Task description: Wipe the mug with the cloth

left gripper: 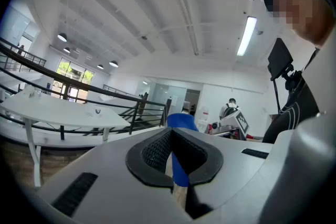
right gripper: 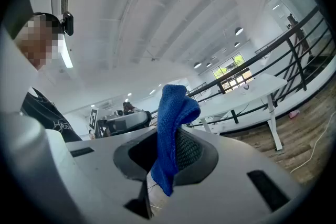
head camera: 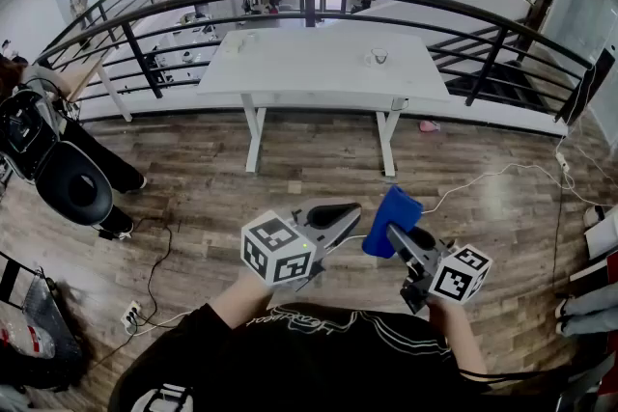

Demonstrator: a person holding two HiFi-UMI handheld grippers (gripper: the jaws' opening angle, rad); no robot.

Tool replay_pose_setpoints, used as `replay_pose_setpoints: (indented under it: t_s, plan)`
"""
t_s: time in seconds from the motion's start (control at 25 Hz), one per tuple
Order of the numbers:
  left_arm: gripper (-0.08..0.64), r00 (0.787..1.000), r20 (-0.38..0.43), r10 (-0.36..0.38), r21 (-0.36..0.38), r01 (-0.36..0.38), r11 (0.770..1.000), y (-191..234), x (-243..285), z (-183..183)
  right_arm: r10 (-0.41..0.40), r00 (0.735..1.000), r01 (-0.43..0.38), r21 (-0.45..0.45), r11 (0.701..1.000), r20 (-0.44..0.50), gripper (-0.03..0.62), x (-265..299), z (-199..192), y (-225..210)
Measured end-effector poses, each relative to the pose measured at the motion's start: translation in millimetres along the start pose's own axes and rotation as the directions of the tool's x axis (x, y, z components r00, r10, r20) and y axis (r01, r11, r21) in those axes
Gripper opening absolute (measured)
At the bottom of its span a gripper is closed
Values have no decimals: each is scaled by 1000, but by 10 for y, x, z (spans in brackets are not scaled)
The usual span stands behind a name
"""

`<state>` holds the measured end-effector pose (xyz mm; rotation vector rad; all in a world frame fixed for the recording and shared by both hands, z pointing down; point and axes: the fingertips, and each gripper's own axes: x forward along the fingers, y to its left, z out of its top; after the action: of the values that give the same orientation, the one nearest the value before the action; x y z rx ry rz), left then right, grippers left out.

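So the mug (head camera: 379,57) is way up in the upper middle of the head view, a bit right of centre, sitting on the white table (head camera: 309,72) and well apart from both tongs. The blue cloth (head camera: 391,220) is down in the lower middle, pinched in the right gripper (head camera: 398,241). Its own view shows the jaws clamped on the cloth's lower half, with a fold flopping up above them. The left gripper (head camera: 343,215) has its jaws pressed together with nothing in them; the blue I see past them looks like that same cloth beyond. My read is that nothing's been wiped yet, so first job is getting up to the table. I'd open the left one to steady the mug, and rub with that loose fold, not the jaw tips, so the cloth doesn't slip out.
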<state>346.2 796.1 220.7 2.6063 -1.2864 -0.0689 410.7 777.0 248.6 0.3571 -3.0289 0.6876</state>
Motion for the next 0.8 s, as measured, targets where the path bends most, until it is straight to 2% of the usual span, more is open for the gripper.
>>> replay_pose_setpoints:
  t_s: [0.52, 0.8]
  plan:
    - [8, 1000, -9, -8, -10, 8, 1000, 98, 53, -48, -23, 1000, 23, 34, 999, 13, 58, -11, -91, -111]
    - [8, 999, -33, 1, -35, -2, 999, 281, 168, -158, -29, 1000, 28, 73, 997, 12, 60, 64, -144, -364]
